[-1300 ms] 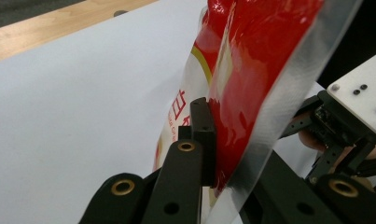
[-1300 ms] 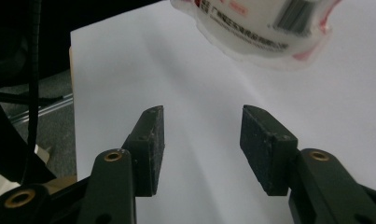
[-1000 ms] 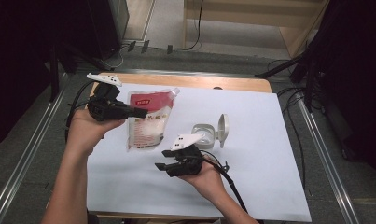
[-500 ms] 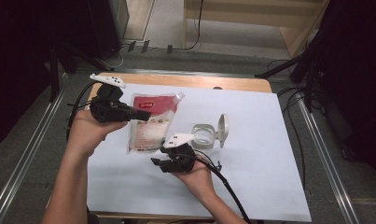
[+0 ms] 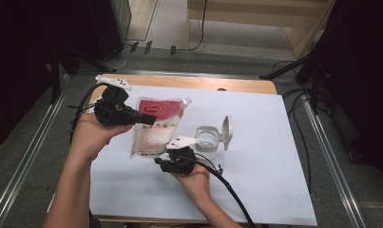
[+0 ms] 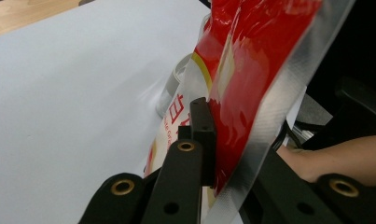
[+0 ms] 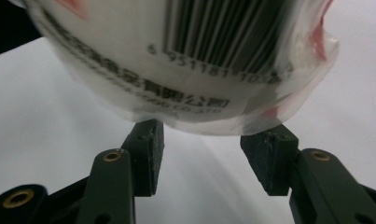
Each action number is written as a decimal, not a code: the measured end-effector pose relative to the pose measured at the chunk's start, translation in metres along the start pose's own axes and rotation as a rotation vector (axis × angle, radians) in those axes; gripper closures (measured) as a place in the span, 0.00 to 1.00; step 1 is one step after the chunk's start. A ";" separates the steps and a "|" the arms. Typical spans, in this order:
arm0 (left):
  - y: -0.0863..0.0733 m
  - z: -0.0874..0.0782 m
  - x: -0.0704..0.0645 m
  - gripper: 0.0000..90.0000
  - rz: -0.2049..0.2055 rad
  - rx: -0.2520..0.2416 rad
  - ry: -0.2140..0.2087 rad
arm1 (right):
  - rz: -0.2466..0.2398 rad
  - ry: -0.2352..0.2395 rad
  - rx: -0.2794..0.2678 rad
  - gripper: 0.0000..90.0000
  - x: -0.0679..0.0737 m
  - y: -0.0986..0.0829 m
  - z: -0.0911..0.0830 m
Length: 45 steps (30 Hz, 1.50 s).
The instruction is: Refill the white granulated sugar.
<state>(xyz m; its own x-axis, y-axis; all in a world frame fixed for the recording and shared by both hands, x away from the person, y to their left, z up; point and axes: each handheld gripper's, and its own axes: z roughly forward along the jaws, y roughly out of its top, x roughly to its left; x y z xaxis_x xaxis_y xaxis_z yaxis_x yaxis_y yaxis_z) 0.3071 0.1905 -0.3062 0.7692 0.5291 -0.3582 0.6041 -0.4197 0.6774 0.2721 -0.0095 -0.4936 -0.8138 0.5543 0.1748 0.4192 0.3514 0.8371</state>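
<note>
Right gripper (image 7: pixel 199 154) gapes under the pouch (image 5: pixel 156 128) — barcode 6 951181 readable there; left gripper (image 6: pixel 213 140) clamps its red top.

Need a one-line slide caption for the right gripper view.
Open right claw poised under the bag's barcoded bottom edge, above the white table.
</note>
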 end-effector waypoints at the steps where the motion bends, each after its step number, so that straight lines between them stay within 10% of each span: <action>1: 0.000 0.001 0.000 1.00 -0.004 -0.003 -0.004 | -0.007 -0.012 -0.008 0.55 0.000 -0.002 0.001; 7: -0.002 0.008 0.006 1.00 -0.069 0.007 -0.066 | -0.011 -0.038 -0.058 0.55 -0.004 -0.010 0.002; 24: 0.003 0.030 0.001 0.97 -0.047 0.010 0.005 | -0.159 -0.030 -0.015 0.57 0.015 -0.006 -0.006; 37: 0.003 0.050 -0.002 0.97 -0.040 0.036 -0.029 | -0.076 0.062 -0.026 0.57 0.016 -0.001 -0.016; 45: 0.005 0.059 -0.006 0.98 -0.039 0.054 -0.052 | -0.106 0.086 -0.019 0.58 0.025 0.002 -0.017</action>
<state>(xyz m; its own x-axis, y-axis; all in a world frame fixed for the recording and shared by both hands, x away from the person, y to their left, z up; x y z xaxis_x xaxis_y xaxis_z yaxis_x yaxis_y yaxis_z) 0.3175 0.1420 -0.3389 0.7540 0.5070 -0.4177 0.6429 -0.4394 0.6273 0.2459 -0.0078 -0.4785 -0.8852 0.4473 0.1279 0.3217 0.3899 0.8628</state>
